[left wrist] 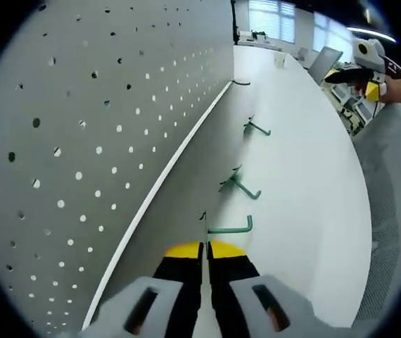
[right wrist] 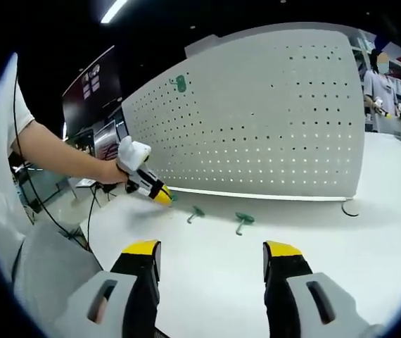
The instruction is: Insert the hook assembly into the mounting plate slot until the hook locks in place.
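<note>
Against the pegboard's (left wrist: 81, 141) base: green hook (left wrist: 232, 227) nipped in left gripper (left wrist: 206, 252) fingers, nearly closed. Two more hooks (left wrist: 241, 184) beyond on white bench (left wrist: 306, 183). From right gripper (right wrist: 211, 255), fingers wide, empty: pegboard face, black monitor (right wrist: 91, 88).

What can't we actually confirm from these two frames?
- Whether the left claw pinches the nearest green hook: left gripper view, the shut tips cover the contact.
- That hook in right gripper view: too small behind the left claw.
- Dark hook shape: small, at the pegboard corner.
- Any hook engaged in a pegboard hole: too small.
</note>
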Available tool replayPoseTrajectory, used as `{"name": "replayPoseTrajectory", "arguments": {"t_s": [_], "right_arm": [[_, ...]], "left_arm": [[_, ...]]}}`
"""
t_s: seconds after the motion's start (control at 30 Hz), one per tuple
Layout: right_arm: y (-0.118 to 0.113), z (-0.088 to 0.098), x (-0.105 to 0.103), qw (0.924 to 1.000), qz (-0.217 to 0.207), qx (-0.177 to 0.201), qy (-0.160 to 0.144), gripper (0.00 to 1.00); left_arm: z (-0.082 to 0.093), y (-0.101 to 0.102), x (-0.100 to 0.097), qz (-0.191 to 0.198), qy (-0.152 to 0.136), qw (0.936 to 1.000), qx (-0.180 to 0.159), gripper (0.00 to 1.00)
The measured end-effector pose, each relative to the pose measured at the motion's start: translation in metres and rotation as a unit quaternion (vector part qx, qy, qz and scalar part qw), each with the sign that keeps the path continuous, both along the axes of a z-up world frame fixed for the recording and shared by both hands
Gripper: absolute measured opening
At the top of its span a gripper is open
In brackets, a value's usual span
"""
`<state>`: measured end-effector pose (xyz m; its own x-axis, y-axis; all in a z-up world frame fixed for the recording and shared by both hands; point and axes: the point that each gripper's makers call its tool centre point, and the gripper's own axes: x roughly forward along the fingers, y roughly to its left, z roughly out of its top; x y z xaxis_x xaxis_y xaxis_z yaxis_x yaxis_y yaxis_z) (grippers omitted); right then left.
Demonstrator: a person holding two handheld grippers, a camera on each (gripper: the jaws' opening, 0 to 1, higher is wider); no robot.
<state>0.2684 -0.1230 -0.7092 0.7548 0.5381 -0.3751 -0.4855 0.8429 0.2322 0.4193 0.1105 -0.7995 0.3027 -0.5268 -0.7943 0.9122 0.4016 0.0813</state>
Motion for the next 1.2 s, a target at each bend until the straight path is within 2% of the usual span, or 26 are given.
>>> {"name": "replayPoseTrajectory", "arguments": {"t_s": [0.2, 0.4, 0.63, 0.7, 1.03, 1.2], "right_arm": [[0.0, 0.0, 0.0, 1.0, -0.001, 0.001, 0.001, 0.57], [0.001, 0.001, 0.0, 1.0, 0.0, 0.004, 0.001, 0.56], [0.002, 0.002, 0.0, 1.0, 0.001, 0.004, -0.002, 0.56], [0.002, 0.003, 0.0, 1.0, 0.001, 0.005, -0.003, 0.56], [0.003, 0.005, -0.001, 0.9999, 0.003, 0.007, -0.007, 0.56], [0.002, 0.007, -0.001, 0.9999, 0.002, 0.008, -0.01, 0.56]], "left_arm": [[0.01, -0.002, 0.002, 0.008, -0.018, 0.9997, -0.017, 0.02], [0.021, -0.004, 0.007, 0.047, -0.016, 0.9974, -0.051, 0.02], [0.036, -0.004, 0.01, 0.058, -0.038, 0.9954, -0.066, 0.02], [0.042, -0.004, 0.011, 0.055, -0.056, 0.9947, -0.067, 0.02], [0.066, -0.001, 0.008, 0.073, -0.076, 0.989, -0.103, 0.02], [0.079, 0.0, 0.005, 0.08, -0.098, 0.9849, -0.119, 0.02]]}}
